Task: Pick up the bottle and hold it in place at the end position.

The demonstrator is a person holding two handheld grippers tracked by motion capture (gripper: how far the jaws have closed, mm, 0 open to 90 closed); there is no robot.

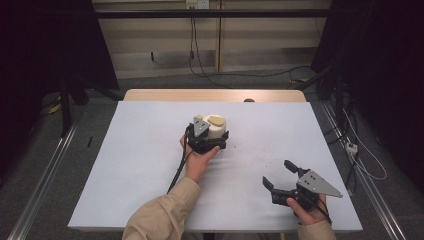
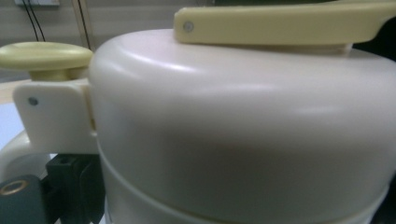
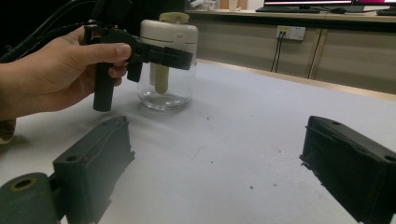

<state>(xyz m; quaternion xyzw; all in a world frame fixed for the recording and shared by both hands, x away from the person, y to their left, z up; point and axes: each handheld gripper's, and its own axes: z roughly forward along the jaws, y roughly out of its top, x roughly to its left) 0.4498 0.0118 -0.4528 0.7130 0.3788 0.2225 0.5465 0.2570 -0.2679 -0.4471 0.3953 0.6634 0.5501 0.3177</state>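
A glass jar [image 1: 216,125] with a cream lid and a pale yellow handle stands upright in the middle of the table. My left gripper [image 1: 209,136] is shut on the jar just under the lid, with one black jaw crossing its front in the right gripper view. From the left gripper view, the cream lid [image 2: 243,126], its yellow handle [image 2: 280,23] and a yellow knob [image 2: 44,56] sit very close. The jar [image 3: 168,60] holds a yellow piece inside its clear body. My right gripper [image 1: 276,171] rests near the front right, open, nothing between its jaws [image 3: 215,163].
A white sheet [image 1: 150,165] covers the table, marked with small dark specks near the middle. The wooden far edge [image 1: 215,95] carries a small dark object [image 1: 248,100]. Cables lie on the floor behind and to the right.
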